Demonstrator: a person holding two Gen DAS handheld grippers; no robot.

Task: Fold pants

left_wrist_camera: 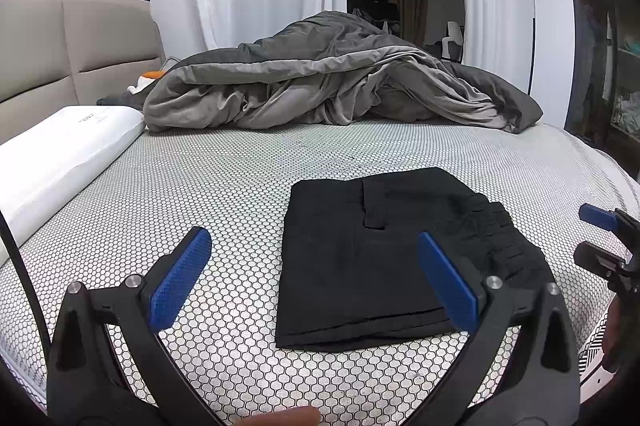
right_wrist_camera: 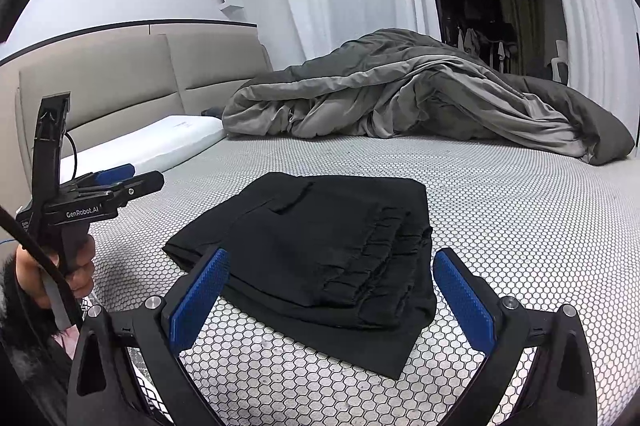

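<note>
Pants [left_wrist_camera: 372, 258] lie folded square on the bed [left_wrist_camera: 224, 178], seemingly finished; left claw [left_wrist_camera: 316, 282] and right claw [right_wrist_camera: 332, 294] hang released, empty.

An orange-and-white object [left_wrist_camera: 146, 79] is being largely hidden by the grey duvet [left_wrist_camera: 320, 82], small print on the white pillow [left_wrist_camera: 72, 142] being left illegible.

Bed [left_wrist_camera: 240, 170] with a honeycomb-patterned cover. Lying directly on it: folded black pants [left_wrist_camera: 372, 258] near the front edge, a white pillow [left_wrist_camera: 60, 154] along the headboard side, and a rumpled grey duvet [left_wrist_camera: 328, 82] across the far end.
</note>
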